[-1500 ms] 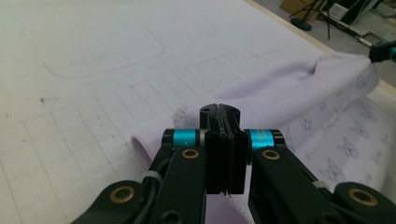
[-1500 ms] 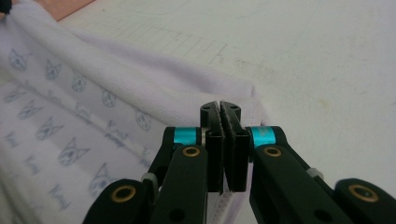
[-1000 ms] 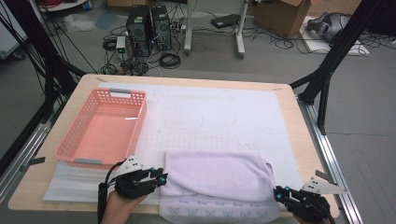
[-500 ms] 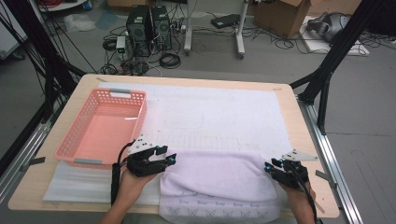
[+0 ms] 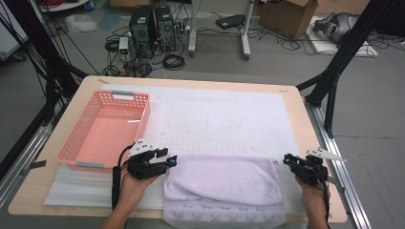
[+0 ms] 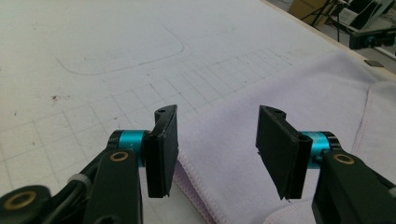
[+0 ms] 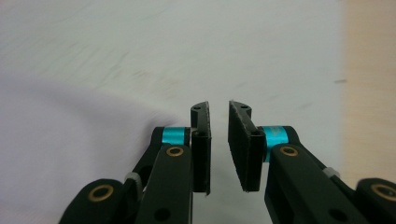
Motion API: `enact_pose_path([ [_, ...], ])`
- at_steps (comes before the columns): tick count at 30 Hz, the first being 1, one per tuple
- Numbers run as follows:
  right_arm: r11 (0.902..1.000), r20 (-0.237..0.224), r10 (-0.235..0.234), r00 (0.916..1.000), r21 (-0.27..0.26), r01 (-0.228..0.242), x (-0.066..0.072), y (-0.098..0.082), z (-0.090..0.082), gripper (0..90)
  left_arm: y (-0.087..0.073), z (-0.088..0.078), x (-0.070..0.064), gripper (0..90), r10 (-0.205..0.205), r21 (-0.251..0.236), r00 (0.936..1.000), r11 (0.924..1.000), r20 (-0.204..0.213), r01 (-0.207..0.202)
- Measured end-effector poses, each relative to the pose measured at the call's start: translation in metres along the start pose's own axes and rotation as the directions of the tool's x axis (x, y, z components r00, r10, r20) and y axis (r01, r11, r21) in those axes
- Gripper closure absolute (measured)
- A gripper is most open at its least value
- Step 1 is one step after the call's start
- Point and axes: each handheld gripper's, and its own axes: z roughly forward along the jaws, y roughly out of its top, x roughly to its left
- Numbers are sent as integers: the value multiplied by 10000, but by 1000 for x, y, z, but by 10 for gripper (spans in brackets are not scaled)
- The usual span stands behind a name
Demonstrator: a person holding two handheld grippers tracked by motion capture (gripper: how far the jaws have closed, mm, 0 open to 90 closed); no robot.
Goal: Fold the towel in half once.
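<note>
At the near edge of the table [image 5: 305, 102], a pink basket [image 5: 102, 131] sat just beyond and to the left of the left gripper [image 5: 168, 160], which lay low over the white mat [image 5: 215, 114] with its jaws standing apart. In the left gripper view, the hemmed left edge of a folded lilac towel [image 5: 222, 183] ran between those jaws, the cloth spreading away to the right of the left gripper [image 6: 217, 140] and neither pad pressing on it. The towel lay flat between the two hands, its butterfly-printed border hanging nearest the person. Just beside its far right corner, the right gripper [image 5: 290, 160] hovered over the mat, its jaws having just been closing to a narrow gap. In the right gripper view nothing sat between them, and the towel [image 7: 70, 140] lay just left of the right gripper [image 7: 218, 140].
</note>
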Motion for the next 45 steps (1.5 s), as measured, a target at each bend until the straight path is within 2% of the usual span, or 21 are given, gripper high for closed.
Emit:
enact_pose_path([
  [5,9993,-1019,-102,9947,352,138,15,-3,16,686,-1,3,-2,489,110,68,9999,9999,-4,-110],
  [7,9975,-1092,-384,9933,555,446,24,-1,25,691,-1,4,-2,489,104,136,9999,9999,-6,-104],
  [9,9949,-676,-695,9953,691,741,30,1,32,714,-2,5,-2,489,84,152,10000,9998,4,-84],
  [13,9890,-58,-1154,9933,922,1154,34,5,33,868,-3,7,-2,489,133,263,9999,9996,-24,-132],
  [14,9868,416,-1296,9907,1033,1247,32,7,31,871,-3,7,-2,489,147,258,9999,9996,-58,-145],
  [16,9910,1063,-1057,9887,940,958,23,7,23,873,-3,7,-2,489,141,245,9999,9996,-67,-139],
  [18,9952,1352,-738,9881,736,642,14,7,17,873,-3,8,-2,489,174,262,9998,9995,-105,-171],
  [19,9960,1994,-753,9770,631,639,13,6,12,833,-3,9,-3,488,196,248,9996,9995,-209,-190],
  [20,9975,2190,-654,9735,408,578,10,6,9,774,-3,9,-2,485,238,289,9994,9993,-253,-231],
  [22,9999,1702,145,9853,-111,-128,3,4,2,765,-3,11,-1,473,272,405,9990,9988,-355,-258],
  [23,9997,1629,168,9865,-177,-141,2,4,-1,752,-3,11,-1,466,282,445,9987,9987,-415,-263],
  [25,9989,726,427,9964,-216,-412,1,3,-2,687,-4,13,0,458,271,559,9977,9982,-617,-237],
  [29,9997,-342,185,9992,160,-179,10,-2,0,562,-5,16,4,437,145,883,9959,9961,-888,-67],
  [33,9980,-609,-105,9981,618,143,19,-2,4,492,-8,20,8,423,19,1223,9948,9924,-1022,106],
  [37,9884,-323,-732,9968,1307,769,25,-6,10,486,-11,30,7,412,-13,1601,9965,9870,-833,147],
  [38,9873,-244,-919,9955,1275,943,26,-8,11,493,-13,34,4,409,69,1702,9968,9854,-794,67],
  [40,9859,-176,-1060,9942,1287,1074,27,-9,10,553,-13,36,-2,394,704,1864,9924,9812,-1012,-506],
  [41,9855,-283,-1095,9936,1269,1123,28,-9,9,650,-13,36,-3,441,850,1876,9909,9801,-1041,-644],
  [43,9864,-906,-883,9920,1306,997,30,-10,9,839,-12,38,-3,750,685,1917,9961,9798,-556,-567],
  [44,9861,-768,-935,9927,1301,1029,32,-10,9,847,-11,40,-4,843,671,1944,9956,9795,-655,-532],
  [45,9847,-789,-962,9922,1378,1064,33,-9,9,854,-8,42,-4,852,659,2050,9952,9775,-721,-499],
])
